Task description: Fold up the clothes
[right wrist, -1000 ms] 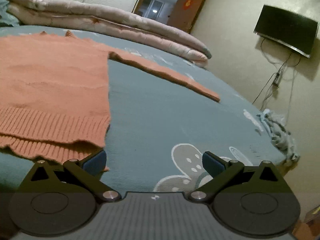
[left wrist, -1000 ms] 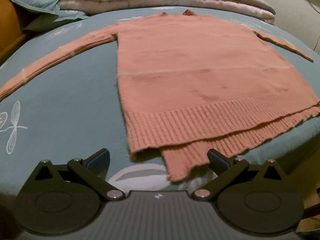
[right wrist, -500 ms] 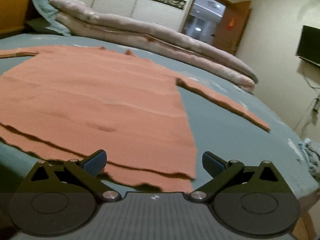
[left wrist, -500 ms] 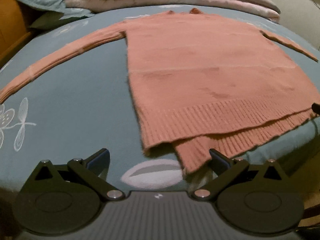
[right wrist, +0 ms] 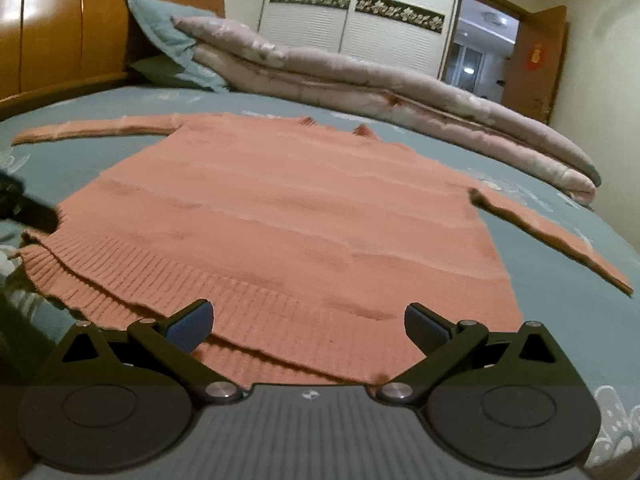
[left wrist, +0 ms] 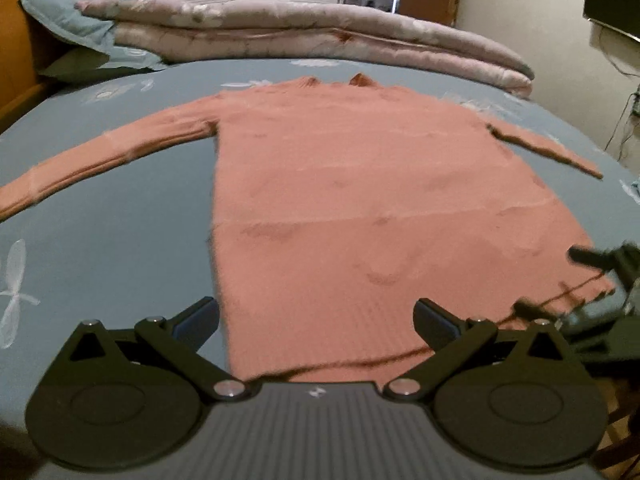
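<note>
The fingers of the left gripper (left wrist: pixel 316 318) and right gripper (right wrist: pixel 309 322) are held spread apart, empty, at the ribbed hem of the sweater (right wrist: pixel 280 216), laid flat on the bed (left wrist: pixel 112 240). Soft, limp knit is judged best pinched at the hem corners.

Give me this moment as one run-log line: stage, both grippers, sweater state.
stage: approach hem | left gripper: open, empty | right gripper: open, empty | salmon-pink knitted sweater: flat on blue-grey bedsheet, sleeves spread, unfolded

The sweater's (left wrist: pixel 360 208) left sleeve runs off the frame edge.
</note>
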